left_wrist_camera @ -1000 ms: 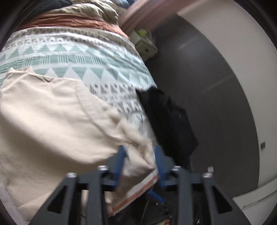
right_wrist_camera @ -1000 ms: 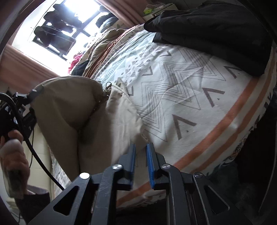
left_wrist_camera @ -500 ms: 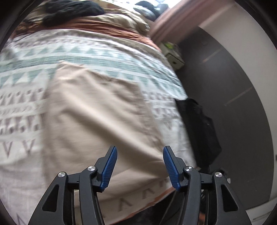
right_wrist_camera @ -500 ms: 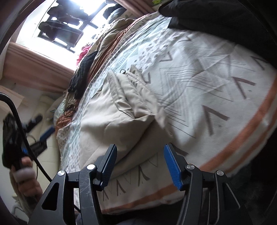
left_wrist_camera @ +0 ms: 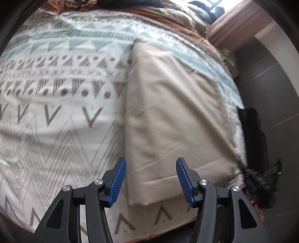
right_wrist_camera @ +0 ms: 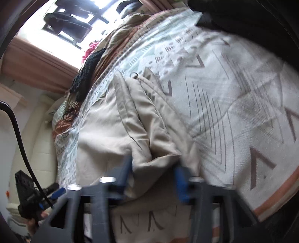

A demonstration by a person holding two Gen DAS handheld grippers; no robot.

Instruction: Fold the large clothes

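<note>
Both claws are wide open on my end, holding nothing. Left gripper (left_wrist_camera: pixel 151 180) hovers at the bottom of frame over the beige garment (left_wrist_camera: pixel 173 115), folded mid-frame on the bedspread (left_wrist_camera: pixel 56 104). Right gripper (right_wrist_camera: pixel 153 179) is blurry, straddling its bunched edge.

My right claw (right_wrist_camera: pixel 153 177) was motion-blurred, pad edges smeared. Beige garment (right_wrist_camera: pixel 130 130) near edge was hidden behind my claw fingers. Black clothing (right_wrist_camera: pixel 252 16) was cut off at frame top. My other hand (right_wrist_camera: pixel 31 218) was cropped at lower-left rim. Bed (left_wrist_camera: pixel 56 121) pattern was blurred.
</note>
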